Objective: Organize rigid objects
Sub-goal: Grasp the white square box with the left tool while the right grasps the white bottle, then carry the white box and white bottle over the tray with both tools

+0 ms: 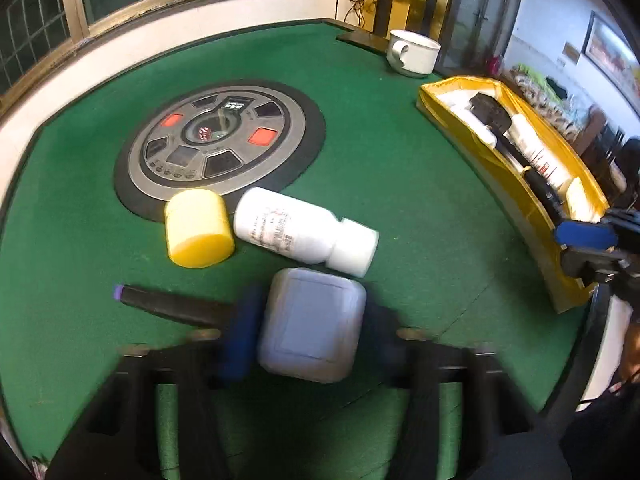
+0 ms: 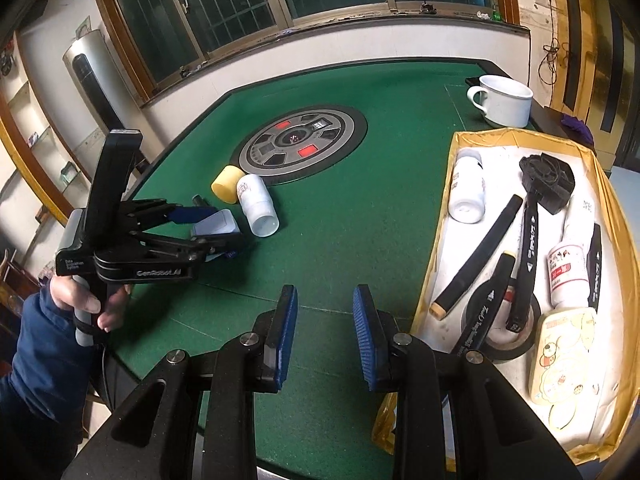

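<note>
A small grey-blue case lies on the green felt table between the blue pads of my left gripper, which press its two sides. Just past it lie a white bottle on its side, a yellow cylinder and a black marker with a purple tip. In the right wrist view the left gripper holds the case low over the felt. My right gripper hovers over the table's near edge beside the yellow box, jaws slightly apart with nothing between them.
The yellow box holds white bottles, black markers, a tape roll and a cartoon tin. A white cup stands at the far right corner. A round control panel sits in the table's middle. A hand in a blue sleeve grips the left tool.
</note>
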Demonstrator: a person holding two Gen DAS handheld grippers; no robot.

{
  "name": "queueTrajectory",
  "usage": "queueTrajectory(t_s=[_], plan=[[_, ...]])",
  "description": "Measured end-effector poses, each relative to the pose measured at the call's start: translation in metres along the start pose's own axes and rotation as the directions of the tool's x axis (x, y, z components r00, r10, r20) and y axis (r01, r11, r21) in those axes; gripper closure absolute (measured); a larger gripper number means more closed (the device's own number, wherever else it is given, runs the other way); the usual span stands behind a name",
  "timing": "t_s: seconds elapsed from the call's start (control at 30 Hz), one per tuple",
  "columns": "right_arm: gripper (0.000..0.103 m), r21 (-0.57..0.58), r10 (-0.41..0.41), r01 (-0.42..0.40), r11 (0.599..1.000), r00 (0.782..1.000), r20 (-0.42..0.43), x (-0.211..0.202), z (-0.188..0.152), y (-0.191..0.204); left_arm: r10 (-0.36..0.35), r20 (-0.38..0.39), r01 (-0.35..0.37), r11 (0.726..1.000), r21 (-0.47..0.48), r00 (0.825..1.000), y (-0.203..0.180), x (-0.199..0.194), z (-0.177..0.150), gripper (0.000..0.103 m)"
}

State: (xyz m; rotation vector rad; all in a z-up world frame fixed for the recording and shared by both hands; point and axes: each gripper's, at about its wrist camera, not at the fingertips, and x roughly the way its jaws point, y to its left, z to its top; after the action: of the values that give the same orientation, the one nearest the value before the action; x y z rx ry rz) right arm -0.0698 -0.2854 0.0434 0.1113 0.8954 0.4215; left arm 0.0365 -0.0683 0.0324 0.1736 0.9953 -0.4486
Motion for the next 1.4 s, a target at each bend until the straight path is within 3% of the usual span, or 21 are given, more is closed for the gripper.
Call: queueTrajectory(t_s=[0.13,0.4,0.47,0.53,0.63,0.77,0.93,1.03,1.1,1.23,1.4], plan=[[0.077,-0.014,0.017,-0.017,1.000,1.000,-0.020,0.007,0.009,0.008,0.023,0.035,-0.021,0.998,-0.055,0.999,0.002,-0.012,-0.014,0.062],[0.077,-0.079,0.051,-0.059,0.995,0.993,-0.106,0.051,0.044,0.043,0.017,0.083,0.003,0.974,-0.225,0.996,0.015,-0.046,-0.076,0.061],[0.068,-0.127,0.042,-0.059,0.990,0.990,-0.132,0.069,0.056,0.058,0.013,0.102,0.015,0.964,-0.266,0.995,0.022,-0.051,-0.085,0.061],[0.065,-0.182,0.018,-0.045,0.982,0.989,-0.150,0.084,0.065,0.073,0.044,0.103,-0.012,0.956,-0.292,0.994,0.029,-0.051,-0.090,0.063],[0.065,-0.280,-0.051,0.006,0.960,0.987,-0.152,0.102,0.077,0.089,0.029,0.102,0.005,0.947,-0.322,0.994,0.037,-0.049,-0.093,0.065],[0.065,-0.356,-0.122,0.058,0.933,0.980,-0.159,0.124,0.090,0.095,0.039,0.114,-0.002,0.951,-0.310,0.993,0.034,-0.050,-0.094,0.065],[0.065,-0.301,-0.033,-0.047,0.952,0.967,-0.254,0.146,0.097,0.089,0.032,0.119,0.007,0.950,-0.313,0.992,0.035,-0.051,-0.096,0.065],[0.065,-0.278,-0.019,-0.056,0.959,0.965,-0.262,0.151,0.094,0.090,0.037,0.119,0.002,0.951,-0.310,0.992,0.034,-0.051,-0.097,0.065],[0.073,-0.254,0.006,-0.077,0.964,0.963,-0.268,0.152,0.091,0.090,0.042,0.118,-0.004,0.952,-0.305,0.992,0.033,-0.050,-0.097,0.065],[0.073,-0.188,0.030,-0.082,0.979,0.964,-0.263,0.148,0.086,0.084,0.052,0.119,-0.014,0.954,-0.301,0.992,0.031,-0.050,-0.096,0.065],[0.073,-0.120,0.071,-0.100,0.988,0.971,-0.227,0.114,0.065,0.078,0.052,0.124,-0.011,0.951,-0.310,0.991,0.031,-0.052,-0.099,0.065]])
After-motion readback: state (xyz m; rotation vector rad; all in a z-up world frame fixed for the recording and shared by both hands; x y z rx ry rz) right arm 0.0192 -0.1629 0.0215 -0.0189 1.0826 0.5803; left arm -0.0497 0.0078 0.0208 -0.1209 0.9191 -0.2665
